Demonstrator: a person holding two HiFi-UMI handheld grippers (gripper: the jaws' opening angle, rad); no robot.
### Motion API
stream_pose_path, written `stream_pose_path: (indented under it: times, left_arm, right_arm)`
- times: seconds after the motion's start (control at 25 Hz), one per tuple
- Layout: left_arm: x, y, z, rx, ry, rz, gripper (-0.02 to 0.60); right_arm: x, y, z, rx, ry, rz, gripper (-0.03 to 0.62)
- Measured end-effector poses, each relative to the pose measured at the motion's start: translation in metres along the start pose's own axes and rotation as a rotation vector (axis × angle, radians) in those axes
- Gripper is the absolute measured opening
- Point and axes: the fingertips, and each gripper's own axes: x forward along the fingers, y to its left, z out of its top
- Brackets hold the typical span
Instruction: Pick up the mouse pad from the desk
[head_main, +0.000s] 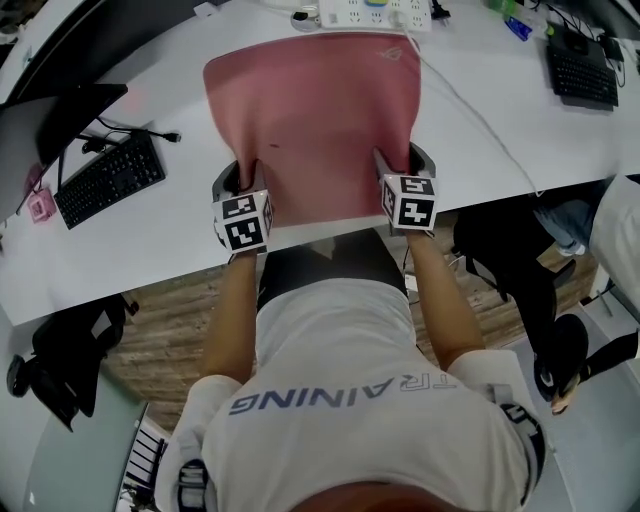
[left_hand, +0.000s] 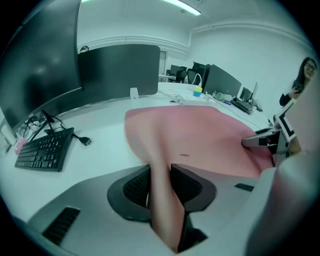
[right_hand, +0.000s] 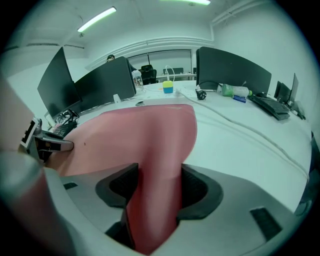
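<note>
A large pink mouse pad (head_main: 315, 110) lies on the white desk (head_main: 150, 245), its near edge by the desk's front. My left gripper (head_main: 245, 182) is at the pad's near left corner and my right gripper (head_main: 396, 165) at its near right corner. In the left gripper view a raised fold of the mouse pad (left_hand: 200, 135) runs between the jaws of the left gripper (left_hand: 160, 172), and the pads press on it. In the right gripper view the mouse pad (right_hand: 145, 135) likewise bulges up between the jaws of the right gripper (right_hand: 160, 175), which pinch it.
A black keyboard (head_main: 110, 180) with its cable lies left of the pad, next to a small pink object (head_main: 40, 205). A power strip (head_main: 375, 12) sits behind the pad; a white cable (head_main: 480, 120) runs along its right. Another keyboard (head_main: 583, 70) is far right. Dark monitors (left_hand: 117, 70) stand behind.
</note>
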Motion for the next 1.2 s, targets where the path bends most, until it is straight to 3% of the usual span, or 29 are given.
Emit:
stream_pose_path:
  times: [0.12, 0.2, 0.44, 0.72, 1.2]
  left_arm:
    - [-0.009, -0.005, 0.009, -0.015, -0.038, -0.042, 0.128]
    - [-0.018, -0.008, 0.016, -0.022, -0.065, -0.07, 0.12]
    - [-0.056, -0.011, 0.038, -0.002, -0.148, -0.121, 0.091]
    - [-0.119, -0.009, 0.081, 0.038, -0.299, -0.161, 0.074]
    - [-0.238, -0.004, 0.174, 0.106, -0.638, -0.182, 0.074]
  right_arm:
    - [-0.007, 0.02, 0.007, -0.001, 0.003, 0.061, 0.116]
    - [-0.016, 0.031, 0.013, -0.024, -0.024, 0.058, 0.06]
    - [-0.056, 0.037, 0.035, -0.027, -0.101, 0.019, 0.057]
    - [-0.115, 0.056, 0.081, -0.061, -0.237, -0.005, 0.057]
    - [-0.231, 0.085, 0.181, -0.138, -0.568, -0.079, 0.057]
